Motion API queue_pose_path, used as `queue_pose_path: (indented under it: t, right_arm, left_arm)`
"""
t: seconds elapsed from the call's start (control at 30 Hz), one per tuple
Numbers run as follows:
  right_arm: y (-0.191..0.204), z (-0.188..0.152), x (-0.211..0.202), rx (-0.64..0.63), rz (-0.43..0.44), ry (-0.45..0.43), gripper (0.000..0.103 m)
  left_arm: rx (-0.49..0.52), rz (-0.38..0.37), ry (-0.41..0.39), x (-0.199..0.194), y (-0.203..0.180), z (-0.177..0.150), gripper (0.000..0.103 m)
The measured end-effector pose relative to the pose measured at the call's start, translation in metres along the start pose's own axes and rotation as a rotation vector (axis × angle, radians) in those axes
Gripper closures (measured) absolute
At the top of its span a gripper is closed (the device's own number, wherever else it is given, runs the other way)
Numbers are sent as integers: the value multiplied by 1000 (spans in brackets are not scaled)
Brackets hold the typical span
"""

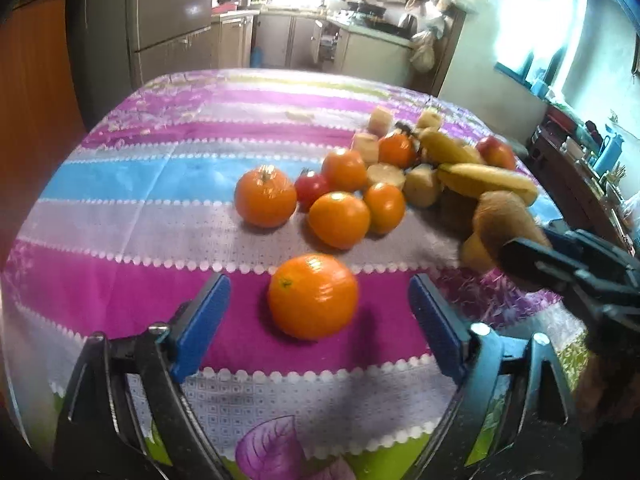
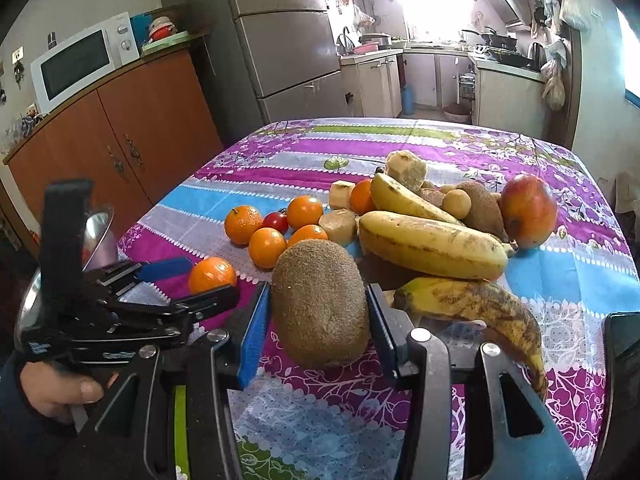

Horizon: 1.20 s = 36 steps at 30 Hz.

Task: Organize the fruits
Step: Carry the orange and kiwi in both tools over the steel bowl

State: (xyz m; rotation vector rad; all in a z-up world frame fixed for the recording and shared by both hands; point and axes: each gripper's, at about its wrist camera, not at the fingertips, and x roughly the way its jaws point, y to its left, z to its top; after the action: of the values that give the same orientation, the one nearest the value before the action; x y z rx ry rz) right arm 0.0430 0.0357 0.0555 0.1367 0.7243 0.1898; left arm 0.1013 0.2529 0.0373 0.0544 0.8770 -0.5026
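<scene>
Between the right gripper's [image 2: 316,312] pads sits a kiwi [image 2: 320,304], clamped.

My left tool [image 1: 319,312] has a black metal frame, blue ribbed pads [image 1: 202,326] and silver screws at its pivots. My right tool [image 2: 316,320] matches it: black arms, blue pads [image 2: 253,336], round silver bolts. My left hand [image 2: 60,390] shows a dark sleeve at the wrist.

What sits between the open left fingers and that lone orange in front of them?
Nothing visible. The lone orange lies on bare tablecloth just ahead of the open left gripper, apart from the other fruit. The right gripper, holding a kiwi, is off to the side.
</scene>
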Motion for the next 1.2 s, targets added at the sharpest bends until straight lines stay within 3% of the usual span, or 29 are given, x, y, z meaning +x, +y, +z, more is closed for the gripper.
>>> queue_pose_path:
  t: [0.13, 0.2, 0.33, 0.5, 0.73, 0.87, 1.0, 1.2]
  right_arm:
    - [-2, 0, 1, 7, 5, 2, 52]
    - [-2, -1, 1, 10, 5, 5, 52]
    - [-3, -1, 2, 14, 6, 9, 52]
    - [2, 3, -9, 2, 10, -20, 52]
    - [25, 24, -37, -30, 54, -66, 52]
    - [61, 47, -52, -86, 105, -99, 52]
    - [107, 73, -61, -142, 182, -121, 52]
    - [182, 98, -49, -224, 294, -74, 52]
  left_arm:
    - [-3, -49, 23, 4, -2, -1, 51]
    - [14, -43, 36, 6, -6, -1, 55]
    - [25, -45, 34, 5, -9, -1, 56]
    - [-5, -61, -38, -20, -6, 3, 56]
    - [2, -47, -175, -117, 1, 10, 56]
    - [-48, 4, -265, -178, 35, 7, 56]
    - [-95, 111, -319, -221, 78, 3, 56]
    - [-161, 195, -266, -238, 137, -4, 56]
